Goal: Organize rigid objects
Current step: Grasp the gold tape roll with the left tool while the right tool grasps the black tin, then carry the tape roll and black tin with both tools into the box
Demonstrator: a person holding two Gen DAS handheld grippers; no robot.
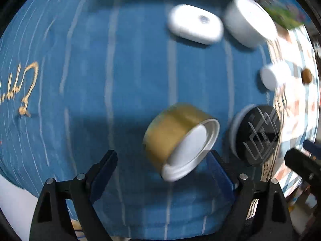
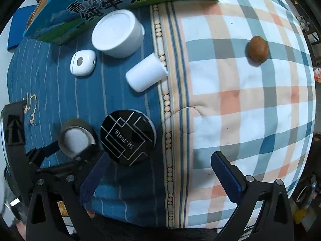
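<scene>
Where cloth lies, one gold jar (image 1: 176, 138).

A soft bed cover carries everything. One part is blue cloth (image 2: 124, 104) with thin white lines, and the other part is checked cloth (image 2: 240, 104). On the blue part lie a gold lid (image 1: 176, 138), a black round case (image 2: 128, 136), a white tube (image 2: 146, 74), a white tub (image 2: 118, 33), a small white case (image 2: 83, 62) and a milk box (image 2: 112, 2). A brown ball (image 2: 257, 48) sits on the checked part.
</scene>
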